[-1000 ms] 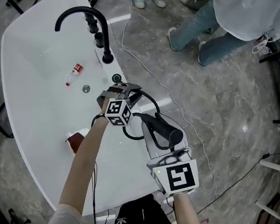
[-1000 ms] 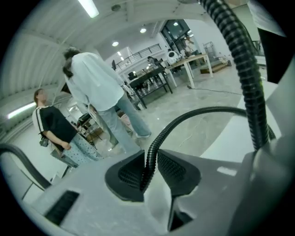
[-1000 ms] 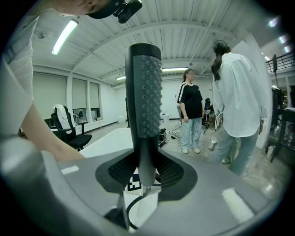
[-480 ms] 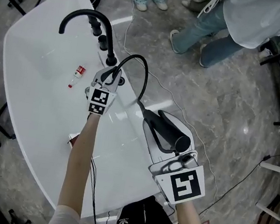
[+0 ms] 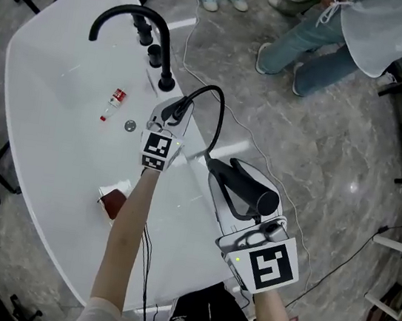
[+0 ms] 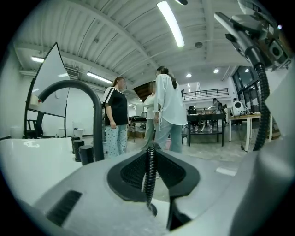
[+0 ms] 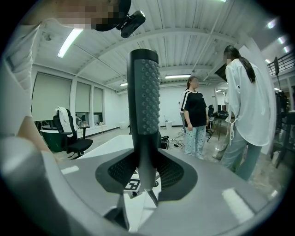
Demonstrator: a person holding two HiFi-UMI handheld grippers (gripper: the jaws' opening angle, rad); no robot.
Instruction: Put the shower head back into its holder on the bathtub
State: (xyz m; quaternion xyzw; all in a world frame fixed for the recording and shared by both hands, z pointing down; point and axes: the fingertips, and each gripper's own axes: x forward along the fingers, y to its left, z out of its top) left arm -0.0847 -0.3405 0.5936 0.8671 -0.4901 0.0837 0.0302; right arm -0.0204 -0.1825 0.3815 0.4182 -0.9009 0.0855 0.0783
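The black shower head (image 5: 254, 195) lies in my right gripper (image 5: 236, 186), which is shut on its handle above the tub's near rim. In the right gripper view the studded handle (image 7: 144, 101) stands upright between the pads. Its ribbed black hose (image 5: 215, 113) arcs up and over to my left gripper (image 5: 172, 111), which is shut on the hose (image 6: 148, 177) just short of the black faucet (image 5: 143, 24). The holder is hidden under the left gripper.
The white bathtub (image 5: 55, 134) holds a small red-capped bottle (image 5: 113, 102), a drain (image 5: 130, 126) and a brown object (image 5: 113, 203). Two black knobs (image 5: 155, 54) stand by the faucet. People's legs (image 5: 307, 52) and a cable (image 5: 262, 154) are on the grey floor.
My left gripper moved up the rim toward the faucet and rolled over, drawing the hose into a tall loop. The right gripper rose slightly with the shower head.
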